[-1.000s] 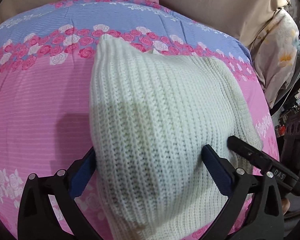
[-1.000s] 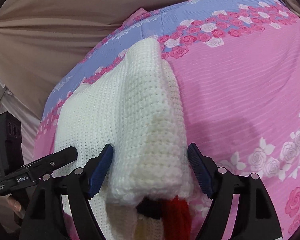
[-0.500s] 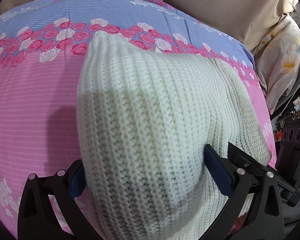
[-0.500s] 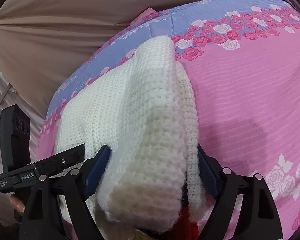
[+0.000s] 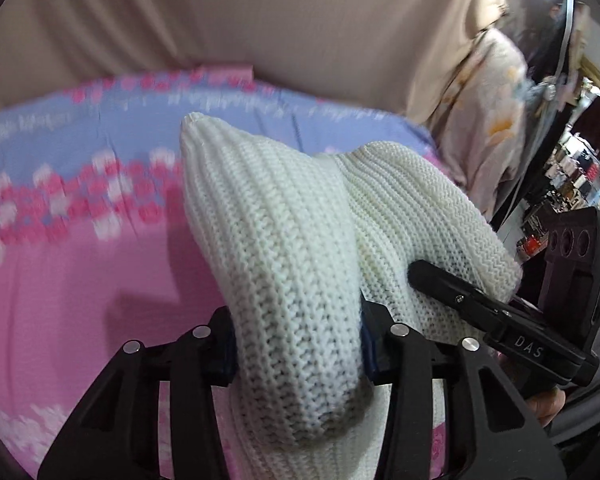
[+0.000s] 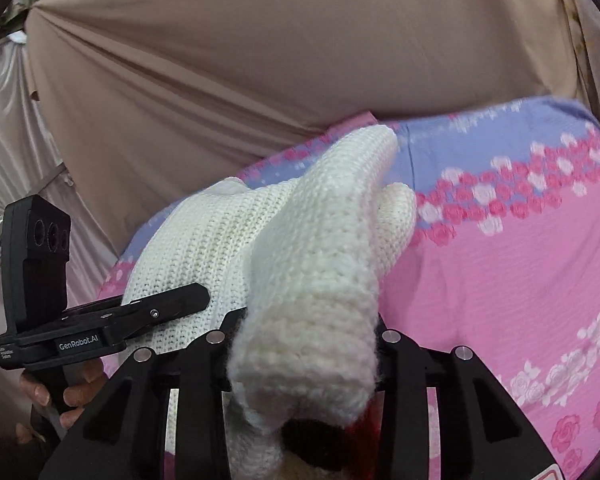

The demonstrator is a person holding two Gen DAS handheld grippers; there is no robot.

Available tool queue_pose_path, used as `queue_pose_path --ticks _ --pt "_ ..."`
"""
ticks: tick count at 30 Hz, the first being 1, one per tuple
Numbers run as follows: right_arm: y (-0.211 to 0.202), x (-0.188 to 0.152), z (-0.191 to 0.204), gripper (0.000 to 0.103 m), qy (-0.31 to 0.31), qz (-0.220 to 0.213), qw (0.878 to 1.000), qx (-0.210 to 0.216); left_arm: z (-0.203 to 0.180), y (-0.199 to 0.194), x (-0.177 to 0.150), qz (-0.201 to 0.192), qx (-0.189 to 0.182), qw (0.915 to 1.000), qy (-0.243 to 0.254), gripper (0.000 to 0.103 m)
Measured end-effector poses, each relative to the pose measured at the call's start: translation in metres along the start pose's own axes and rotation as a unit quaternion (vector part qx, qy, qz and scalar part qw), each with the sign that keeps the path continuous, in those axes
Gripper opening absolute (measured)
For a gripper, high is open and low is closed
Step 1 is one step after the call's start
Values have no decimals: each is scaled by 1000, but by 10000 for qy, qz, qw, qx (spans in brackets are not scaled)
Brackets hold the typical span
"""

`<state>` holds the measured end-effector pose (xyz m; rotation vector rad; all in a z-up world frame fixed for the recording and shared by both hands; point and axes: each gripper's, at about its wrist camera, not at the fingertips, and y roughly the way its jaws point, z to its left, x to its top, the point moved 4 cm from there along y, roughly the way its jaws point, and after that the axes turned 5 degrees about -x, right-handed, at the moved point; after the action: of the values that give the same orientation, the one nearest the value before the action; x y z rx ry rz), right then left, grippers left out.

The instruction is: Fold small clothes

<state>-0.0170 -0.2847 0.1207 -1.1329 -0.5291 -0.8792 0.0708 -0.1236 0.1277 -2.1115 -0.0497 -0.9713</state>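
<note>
While both claws grip it, the sweater (image 5: 300, 264) hangs lifted above the bed (image 5: 80, 272), held near the bed's far edge where the blue band with roses meets the beige curtain (image 5: 260, 24). The left claw (image 5: 296, 344) pinches a thick fold of the cream knit, its blue pads pressed into both sides of the bunch. The right claw (image 6: 304, 344) clamps another bunch of the same knit, and a bit of dark and red yarn (image 6: 352, 428) peeks out under that fold. From the left wrist view the right claw's black body shows at the right edge, touching the knit, with a hand (image 5: 544, 408) beneath it. From the right wrist view the left claw's body lies against the knit at the left, with fingers (image 6: 76, 396) wrapped around its handle. A floral garment (image 5: 492, 120) hangs at the right beyond the bed.
</note>
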Motion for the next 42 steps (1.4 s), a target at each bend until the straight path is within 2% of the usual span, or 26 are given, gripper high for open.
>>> queue_pose_path --ticks 2,5,7,10,11,13,14,15,16,17,18,19,20,22,25,27,30,31,32,33,34,35,36,37,39,42 --pt "-23 22 28 36 -247 -456 9985 148 -7 -37 16 -446 2 9985 324 43" --pt "-44 53 68 36 -554 -1035 9922 427 -11 -95 42 -1131 49 9910 713 44" --pt "-42 75 94 37 -654 -1289 9877 590 -7 -124 58 -1473 62 9853 865 44" --pt "-25 94 117 44 -669 -1362 9849 827 12 -154 77 -1850 176 9779 954 49" --pt "-9 96 120 46 -616 -1275 9863 844 24 -157 82 -1873 243 9777 923 55" --pt "39 94 117 55 -446 -947 9916 761 56 -145 88 -1811 426 9796 756 71" --pt "71 88 111 57 -346 -676 9948 676 76 -130 87 -1739 568 9809 654 82" --pt "104 77 103 57 -233 -361 9978 500 95 -111 84 -1601 713 9830 539 88" --pt "129 65 94 57 -126 -117 9995 256 120 -86 76 -1343 883 9863 373 88" --pt "159 46 80 57 -36 176 9996 -197 140 -67 68 -1104 1060 9880 204 87" --pt "174 32 71 51 4 345 9980 -529 168 -43 54 -809 1363 9873 -72 77" --pt "181 15 62 48 75 493 9962 -712 191 -29 37 -545 1669 9839 -324 70" --pt "178 3 57 48 212 527 9969 -552 203 -25 25 -401 1730 9829 -495 65" --pt "158 -11 56 48 386 409 9979 -306 214 -35 2 -493 1457 9845 -840 66" --pt "137 -16 75 48 113 235 9995 -176 204 -61 -17 -786 1530 9805 -947 72" --pt "138 -22 90 48 -181 305 9993 -148 190 -67 -20 -912 1551 9797 -888 78" --pt "154 -37 101 48 -633 467 9957 -492 181 -54 -29 -791 1697 9785 -866 79" --pt "163 -41 97 48 -716 526 9930 -773 186 -45 -35 -666 1824 9770 -877 79" --pt "166 -42 93 49 -676 566 9924 -861 194 -41 -43 -561 1880 9760 -946 79" --pt "169 -39 85 53 -499 614 9943 -719 203 -36 -49 -474 1742 9771 -1127 79" --pt "172 -34 77 61 -232 644 9966 -464 209 -37 -53 -485 1494 9790 -1301 79" --pt "174 -25 69 65 33 648 9976 -230 220 -39 -52 -575 1035 9802 -1589 80" --pt "176 -17 65 71 174 650 9977 -90 228 -40 -49 -666 718 9794 -1768 89" --pt "183 -4 63 76 252 674 9974 52 238 -40 -41 -745 457 9774 -1922 94" --pt "206 16 61 82 356 868 9953 244 254 -37 -25 -863 277 9738 -2087 97" --pt "254 23 61 81 613 1510 9855 468 279 -11 -2 -645 51 9743 -2157 96"
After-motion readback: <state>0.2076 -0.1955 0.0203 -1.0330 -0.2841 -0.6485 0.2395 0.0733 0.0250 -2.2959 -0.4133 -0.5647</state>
